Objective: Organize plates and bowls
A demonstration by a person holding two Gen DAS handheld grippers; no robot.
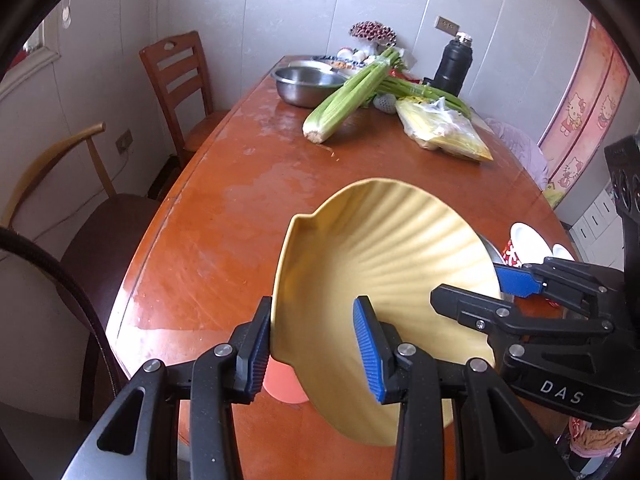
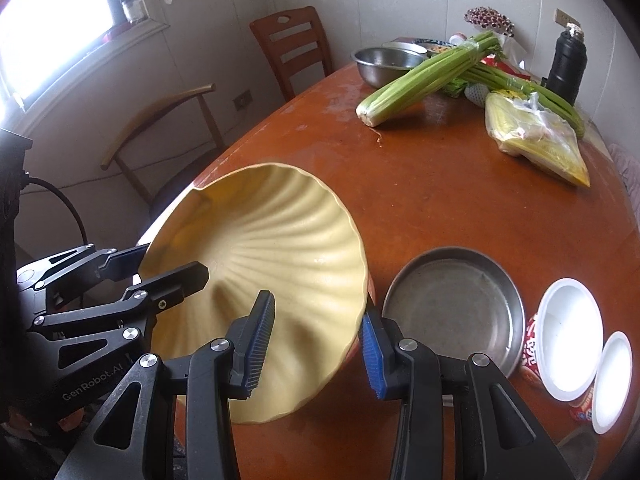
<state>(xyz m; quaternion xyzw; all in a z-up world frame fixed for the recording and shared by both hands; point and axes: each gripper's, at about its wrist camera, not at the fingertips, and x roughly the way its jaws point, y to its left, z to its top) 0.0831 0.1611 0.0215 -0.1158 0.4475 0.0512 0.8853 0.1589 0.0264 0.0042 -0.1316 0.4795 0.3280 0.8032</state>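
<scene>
A home dining room: a big wooden table stands against a panelled wall, with two unmatched chairs, a slatted one at ten o'clock and a curved-back one at nine o'clock. At twelve o'clock the table holds groceries and kitchenware: celery, a bagged food pack, a steel bowl and a black flask. A cartoon-cat poster at two o'clock and a bright window at eleven o'clock in the right wrist view add to the lived-in, domestic look.
</scene>
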